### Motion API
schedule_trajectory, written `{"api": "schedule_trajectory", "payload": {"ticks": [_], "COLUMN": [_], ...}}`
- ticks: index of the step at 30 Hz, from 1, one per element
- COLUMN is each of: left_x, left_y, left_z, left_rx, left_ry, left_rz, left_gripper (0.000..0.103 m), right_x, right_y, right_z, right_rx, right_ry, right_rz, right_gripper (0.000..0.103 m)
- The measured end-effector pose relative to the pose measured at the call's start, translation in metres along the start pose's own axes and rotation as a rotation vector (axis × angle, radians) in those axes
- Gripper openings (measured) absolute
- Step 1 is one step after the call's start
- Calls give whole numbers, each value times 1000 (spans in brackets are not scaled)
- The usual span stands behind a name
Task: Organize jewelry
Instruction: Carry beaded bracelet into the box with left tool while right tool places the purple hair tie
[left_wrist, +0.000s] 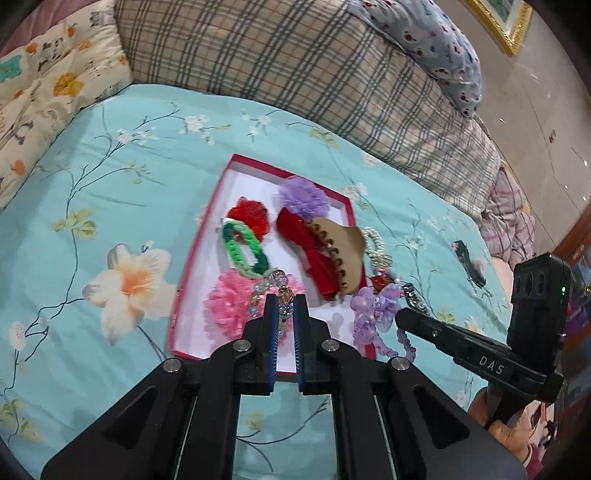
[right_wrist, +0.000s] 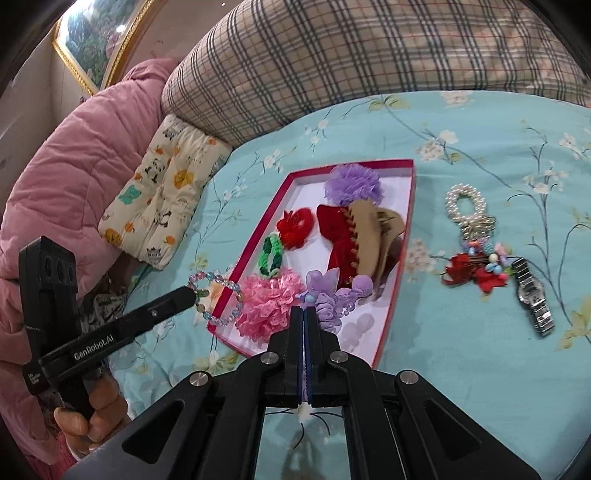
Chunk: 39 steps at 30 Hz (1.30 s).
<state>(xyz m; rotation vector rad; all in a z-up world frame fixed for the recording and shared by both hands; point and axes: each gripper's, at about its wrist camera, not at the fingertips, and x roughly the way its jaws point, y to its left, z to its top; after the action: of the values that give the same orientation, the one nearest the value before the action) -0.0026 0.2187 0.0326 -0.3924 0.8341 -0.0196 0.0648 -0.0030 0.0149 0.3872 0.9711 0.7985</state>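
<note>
A red-rimmed box (left_wrist: 199, 251) (right_wrist: 258, 243) with a white floor lies on the turquoise floral bedspread. It holds a purple flower (right_wrist: 352, 184), a red flower (right_wrist: 295, 225), a green braided tie (right_wrist: 271, 254), a pink flower (right_wrist: 267, 310), a red bow (right_wrist: 340, 243) and a tan claw clip (right_wrist: 373, 236). My left gripper (left_wrist: 285, 299) (right_wrist: 190, 291) is shut on a clear bead bracelet (left_wrist: 277, 276) (right_wrist: 221, 322), which hangs over the box's near left corner. My right gripper (right_wrist: 303, 312) (left_wrist: 400, 314) is shut on a purple bunny hair tie (right_wrist: 325, 288) (left_wrist: 369, 306) above the box's near end.
Right of the box on the bedspread lie a pearl bracelet (right_wrist: 465, 201), a red beaded piece (right_wrist: 476, 266) and a metal watch (right_wrist: 533, 299). A plaid pillow (right_wrist: 369, 55), a cartoon cushion (right_wrist: 162, 199) and a pink quilt (right_wrist: 66, 162) border the far side.
</note>
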Motion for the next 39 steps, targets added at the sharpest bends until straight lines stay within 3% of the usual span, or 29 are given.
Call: {"api": "schedule_trajectory", "payload": {"ticks": [17,26,29,39], "left_x": [41,58,59,59], "left_y": [28,39,41,40], "left_z": [-11,-16,-17,-18], "left_rx": [-25,-46,-53,-43], "left_ry": [95,151,156,167], "left_rz": [67,120,122,133], "left_gripper": [6,6,6,6], "right_x": [55,69,72,71], "right_y": [-2,-4,-3,-13], "right_z": [-9,-10,-11,-15], "right_rx": [-12,-12,-11,20], "right_ry": [112,138,148,154], "right_rz": [-34,-27,-21,-15], "right_gripper": [0,0,5,6]}}
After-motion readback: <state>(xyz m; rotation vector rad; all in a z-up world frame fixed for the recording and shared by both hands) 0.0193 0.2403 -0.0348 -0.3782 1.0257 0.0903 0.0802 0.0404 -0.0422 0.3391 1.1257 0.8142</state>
